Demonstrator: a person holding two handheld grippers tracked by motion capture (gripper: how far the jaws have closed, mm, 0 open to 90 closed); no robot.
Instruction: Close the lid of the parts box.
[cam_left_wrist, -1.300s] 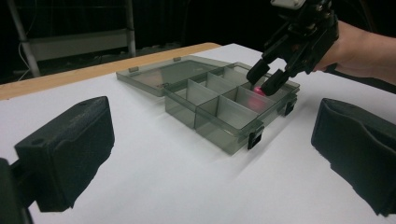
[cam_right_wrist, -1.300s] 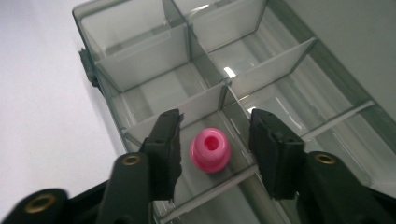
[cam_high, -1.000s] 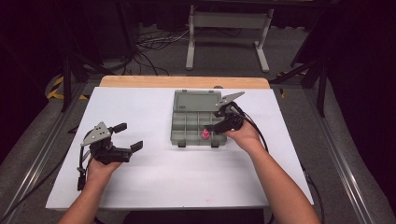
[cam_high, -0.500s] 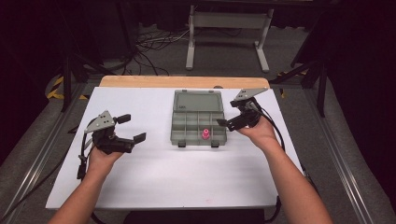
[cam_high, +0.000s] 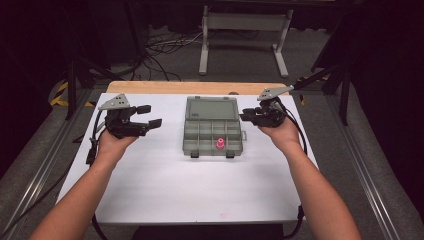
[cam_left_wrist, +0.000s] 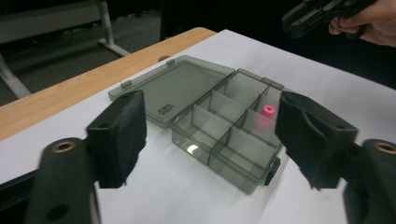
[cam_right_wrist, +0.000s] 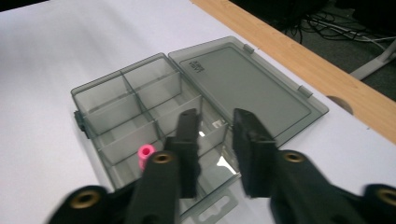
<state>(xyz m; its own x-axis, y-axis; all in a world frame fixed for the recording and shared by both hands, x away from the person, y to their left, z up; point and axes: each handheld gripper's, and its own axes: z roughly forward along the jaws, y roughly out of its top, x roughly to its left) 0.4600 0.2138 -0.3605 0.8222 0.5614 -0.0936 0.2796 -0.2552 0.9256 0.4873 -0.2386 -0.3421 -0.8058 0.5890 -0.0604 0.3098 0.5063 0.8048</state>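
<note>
In the high view, an open grey compartment box (cam_high: 214, 134) lies mid-counter on the white sheet (cam_high: 165, 185), its lid folded back flat toward the far wooden edge (cam_high: 195, 88); a small pink piece (cam_high: 219, 145) stands in a near-row compartment, right of centre; the left gripper (cam_high: 148, 116) hovers well to the left of the box, above the sheet, its jaws apart with nothing between them, having just been closing somewhat; the right gripper (cam_high: 243, 116) is held just off the box's right side, near the lid hinge, pointing toward the box, jaws drawn close after a quick closing, empty; the pink piece sits nearer the right gripper than the left, below and to the left of its tips, apart from both.

In the left gripper view, the two black padded jaws stand wide with a clear gap; the box (cam_left_wrist: 219, 126) lies beyond and between them on the counter, untouched; the pink piece (cam_left_wrist: 267, 110) shows in a compartment close beside the right-hand jaw in the picture, farther off than the pad; the right gripper (cam_left_wrist: 306, 18) with its hand shows at the top right corner.

In the right gripper view, the jaws rise near each other, a narrow gap between, gripping nothing; the box (cam_right_wrist: 140, 112) lies under and beyond them, lid (cam_right_wrist: 243, 84) open to the right; the pink piece (cam_right_wrist: 145, 153) stands just left of the left-hand jaw, not touching.
</note>
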